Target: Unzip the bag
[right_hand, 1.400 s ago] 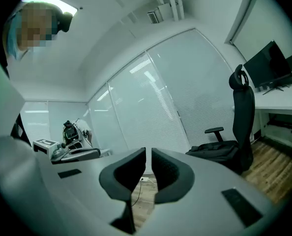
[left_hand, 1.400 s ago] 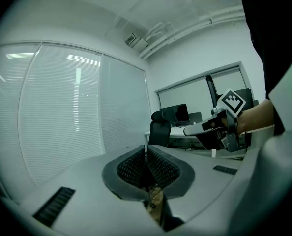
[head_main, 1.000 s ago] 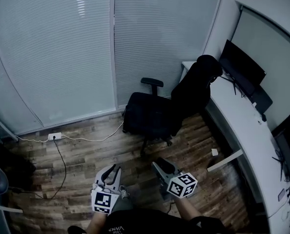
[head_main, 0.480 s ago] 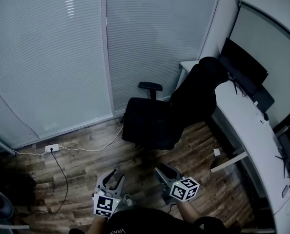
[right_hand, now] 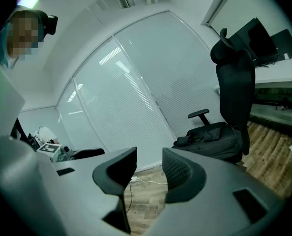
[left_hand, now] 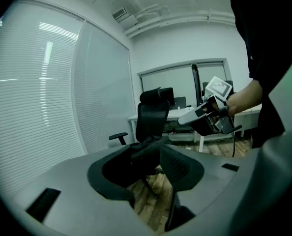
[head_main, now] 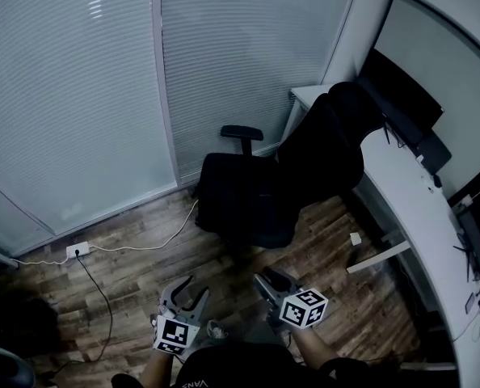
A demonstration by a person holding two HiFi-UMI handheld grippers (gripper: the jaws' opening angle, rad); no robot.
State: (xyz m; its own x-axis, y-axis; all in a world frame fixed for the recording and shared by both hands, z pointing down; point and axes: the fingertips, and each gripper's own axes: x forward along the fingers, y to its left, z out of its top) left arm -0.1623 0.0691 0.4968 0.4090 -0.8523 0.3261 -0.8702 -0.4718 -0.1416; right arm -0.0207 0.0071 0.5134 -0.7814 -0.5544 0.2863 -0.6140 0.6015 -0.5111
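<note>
A black bag [head_main: 238, 194] lies on the seat of a black office chair [head_main: 330, 145]; it also shows in the right gripper view as the bag [right_hand: 211, 139] and, dimly, as the bag [left_hand: 147, 149] past the left jaws. Both grippers hang low over the wooden floor, well short of the chair. My left gripper [head_main: 184, 288] is opening, and nothing is between its jaws. My right gripper [head_main: 266, 280] stands open and empty. The left gripper [left_hand: 148, 170] sees the right gripper [left_hand: 206, 117] beside it. The right gripper [right_hand: 148, 170] points toward the chair.
A white desk [head_main: 410, 210] curves along the right with a dark monitor [head_main: 402, 97] on it. Frosted glass walls with blinds [head_main: 78, 95] close the far side. A wall socket with a cable [head_main: 77, 250] lies on the floor at left.
The left gripper's jaws have spread apart. The head view has shifted so the chair and bag sit a little nearer and larger. Both grippers remain low in front of the person.
</note>
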